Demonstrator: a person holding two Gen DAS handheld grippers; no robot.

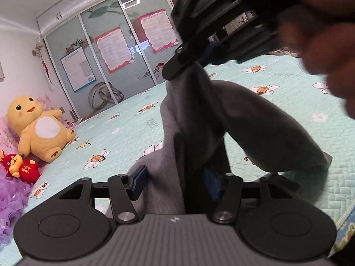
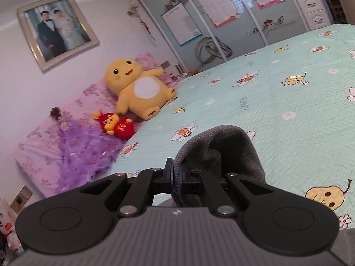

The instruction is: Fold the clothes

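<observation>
Right claw (image 2: 176, 174) pinching raised grey garment (image 2: 230, 146)

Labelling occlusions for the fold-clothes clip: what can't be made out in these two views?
- Kind of garment: only bunched grey cloth shows, its lower part hidden behind the left tongs in the left wrist view.
- Left tongs' grip: cloth passes between the spread fingers; contact unclear.
- Hand, left wrist view: blurred, cut by the edge.
- Cloth below the right tongs, right wrist view: hidden by the tool body.

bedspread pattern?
Mint green quilted bedspread with bee, flower and pear cartoon prints; clearest in the right wrist view.
</observation>
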